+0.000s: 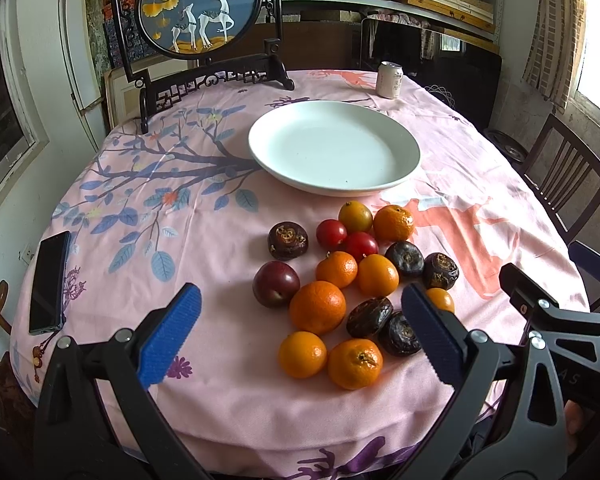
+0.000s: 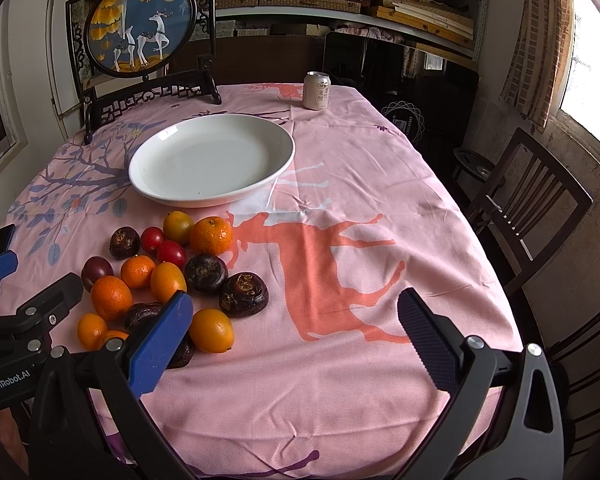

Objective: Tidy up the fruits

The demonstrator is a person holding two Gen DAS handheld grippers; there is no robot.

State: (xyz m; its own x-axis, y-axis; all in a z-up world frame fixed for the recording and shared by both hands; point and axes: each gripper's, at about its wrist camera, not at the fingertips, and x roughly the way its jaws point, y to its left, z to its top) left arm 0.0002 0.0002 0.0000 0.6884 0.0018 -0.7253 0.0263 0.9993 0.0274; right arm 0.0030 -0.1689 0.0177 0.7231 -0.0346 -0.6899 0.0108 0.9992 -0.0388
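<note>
While the pink tablecloth (image 1: 204, 240) is covering the whole table, a white plate (image 1: 334, 148) is sitting empty at its middle, just beyond the fruit. The left gripper (image 1: 300, 332) is hovering with its jaws spread wide over the near fruit, gripping nothing. The right gripper (image 2: 294, 334) is likewise hanging wide open above bare cloth, right of the pile. The fruits (image 1: 352, 276), oranges, plums, tomatoes and dark water chestnuts, are lying clustered together.

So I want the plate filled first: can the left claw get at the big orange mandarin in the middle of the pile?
Probably yes: the left claw is open, and the big orange mandarin lies uncovered ahead, though neighbouring fruits crowd it.
</note>
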